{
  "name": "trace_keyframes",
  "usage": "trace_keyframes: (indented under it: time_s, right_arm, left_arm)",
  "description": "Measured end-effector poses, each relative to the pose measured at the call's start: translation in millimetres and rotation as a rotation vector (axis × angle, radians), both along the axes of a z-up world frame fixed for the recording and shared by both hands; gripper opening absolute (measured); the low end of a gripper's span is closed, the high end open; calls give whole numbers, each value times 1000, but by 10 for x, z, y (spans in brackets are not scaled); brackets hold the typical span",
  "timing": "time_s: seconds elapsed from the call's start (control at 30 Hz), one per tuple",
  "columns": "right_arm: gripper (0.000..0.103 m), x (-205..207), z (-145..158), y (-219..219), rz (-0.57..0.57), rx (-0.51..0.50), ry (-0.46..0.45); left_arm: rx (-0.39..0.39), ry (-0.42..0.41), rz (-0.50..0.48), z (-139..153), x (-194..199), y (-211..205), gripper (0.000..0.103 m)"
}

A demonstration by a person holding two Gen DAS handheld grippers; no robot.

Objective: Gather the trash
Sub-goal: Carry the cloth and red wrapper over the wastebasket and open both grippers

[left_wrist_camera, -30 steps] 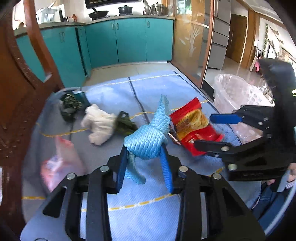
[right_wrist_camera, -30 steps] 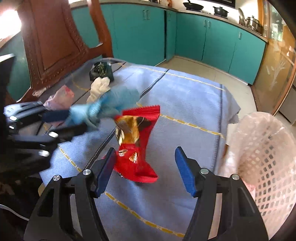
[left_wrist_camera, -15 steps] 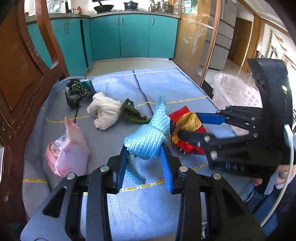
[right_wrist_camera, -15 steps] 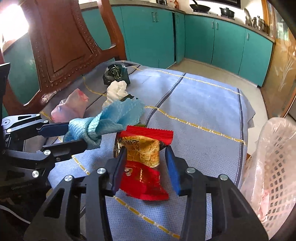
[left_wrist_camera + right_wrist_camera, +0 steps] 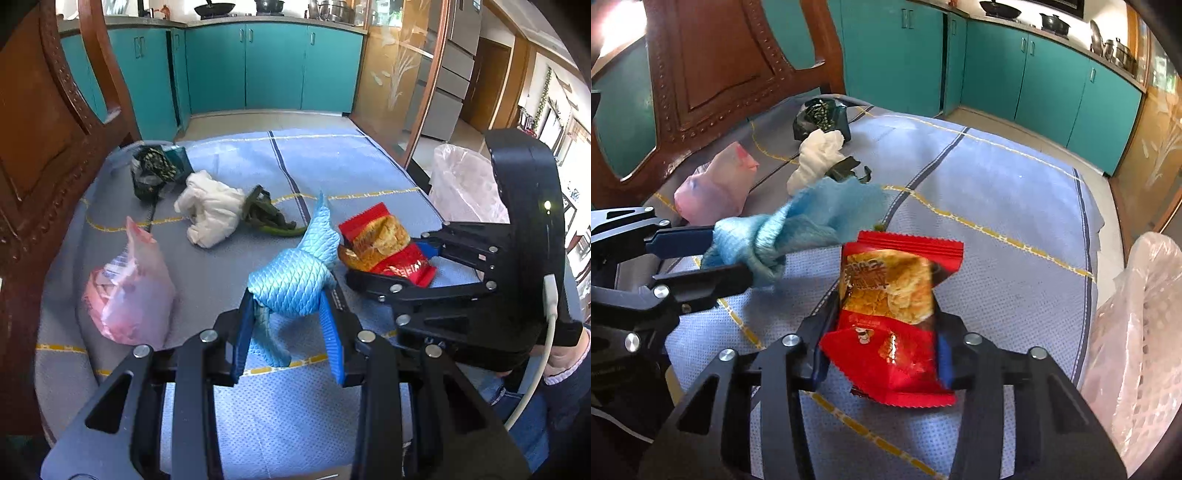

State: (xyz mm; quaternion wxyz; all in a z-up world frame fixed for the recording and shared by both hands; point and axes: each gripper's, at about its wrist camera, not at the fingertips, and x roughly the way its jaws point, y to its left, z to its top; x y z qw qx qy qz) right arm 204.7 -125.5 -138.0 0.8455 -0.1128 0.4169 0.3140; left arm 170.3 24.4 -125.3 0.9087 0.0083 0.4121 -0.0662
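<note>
Since the earlier frames, the jaws of the right gripper point(image 5: 882, 350) have just been closing around the red snack packet point(image 5: 892, 314); a second ago they stood wide on either side of it as it lay on the blue tablecloth point(image 5: 997, 240), and now we see them pressed against its lower half, with the packet standing up between them and its top edge free. In the left wrist view the packet point(image 5: 384, 247) sits tilted in those same jaws, apparently raised off the cloth, though the contact underneath is hidden. The left gripper point(image 5: 288, 321) is unchanged: narrow and clamped on the knotted blue cloth point(image 5: 295, 280), which it holds above the table just beside the packet. We judge that both hands now carry a piece of trash, so the step in hand is the grasp of the second item, and the next move calls for carrying both to the lined bin point(image 5: 1137, 325) at the table's right edge. Left on the table, well apart from the grippers, are a pink plastic bag point(image 5: 125, 295), a white crumpled wad point(image 5: 210, 210), a dark green scrap point(image 5: 266, 214) touching the wad, and a dark wrapper point(image 5: 155, 170) near the wooden chair point(image 5: 48, 147); the collection is thus far from complete.
</note>
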Motion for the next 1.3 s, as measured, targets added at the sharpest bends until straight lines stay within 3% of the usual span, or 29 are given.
trace_keyframes:
  time_s: [0.07,0.27,0.47,0.67,0.9,1.07,1.3]
  right_arm:
    - [37,-8,22,-30,-5,0,-2]
    - [37,-58,337,-335,-78,53,-63]
    - [37,-206,693,-851,-186,130,-148]
    - [37,-439,892,-1593,-372,130,-246]
    - [37,-567,856,-2361,-587,155,-250]
    - [37,-617,800,-2532,-628,175,-243]
    - [37,-631,766,-2635,-646,169,-235]
  left_arm:
    - [10,-19,14,52,-27,28,35]
    - [36,-98,34,307,-145,61,35]
    - [-2,-137,2,465,-120,-61,35]
    - [-24,-201,-98,647,19,-569,35]
    - [-20,-290,-244,870,136,-1398,35]
    - [-27,-280,-342,865,263,-1955,36]
    - [-26,-236,-386,696,399,-2252,36]
